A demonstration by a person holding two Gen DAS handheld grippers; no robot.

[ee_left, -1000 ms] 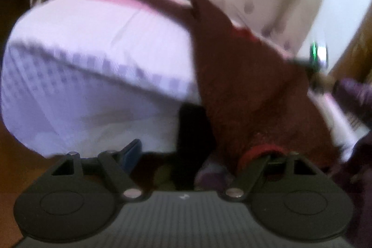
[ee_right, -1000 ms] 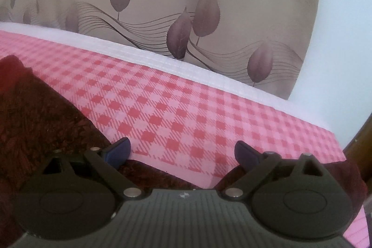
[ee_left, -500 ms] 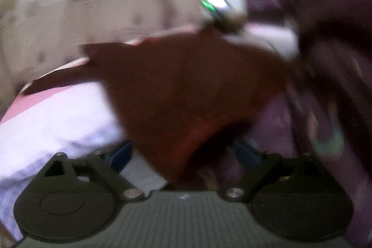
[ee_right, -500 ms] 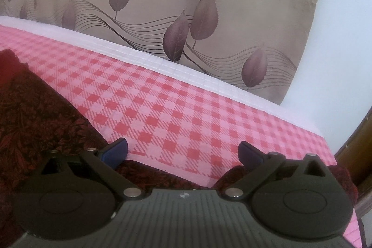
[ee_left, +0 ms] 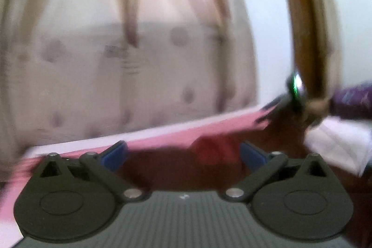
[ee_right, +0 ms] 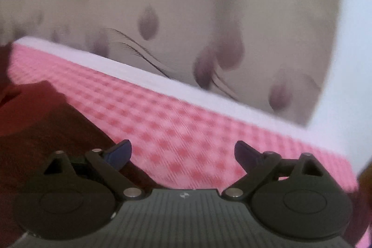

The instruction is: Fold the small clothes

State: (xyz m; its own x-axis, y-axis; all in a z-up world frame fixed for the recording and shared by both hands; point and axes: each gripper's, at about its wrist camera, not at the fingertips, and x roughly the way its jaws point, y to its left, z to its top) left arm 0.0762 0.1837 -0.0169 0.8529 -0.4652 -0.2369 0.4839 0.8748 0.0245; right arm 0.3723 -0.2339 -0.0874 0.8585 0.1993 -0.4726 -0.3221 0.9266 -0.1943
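Note:
A dark maroon garment (ee_left: pixel 181 173) lies on the pink checked bed sheet (ee_left: pixel 162 138), with a red band (ee_left: pixel 209 150) showing between my left fingers. My left gripper (ee_left: pixel 183 153) is open just above the cloth and holds nothing. In the right wrist view the same garment (ee_right: pixel 39 127) spreads over the left side of the sheet (ee_right: pixel 186 127). My right gripper (ee_right: pixel 182 153) is open and empty, its left finger at the garment's edge. Both views are blurred by motion.
A beige curtain with leaf print (ee_right: pixel 186 15) hangs behind the bed. A white wall (ee_left: pixel 269 15) and a wooden post (ee_left: pixel 309 27) stand at the right. The other gripper and a purple sleeve (ee_left: pixel 353 99) show at the right of the left wrist view.
My left gripper swung up from the bed's side over the bed top, and the hanging garment now lies flat under it. My right gripper lifted slightly and stayed open.

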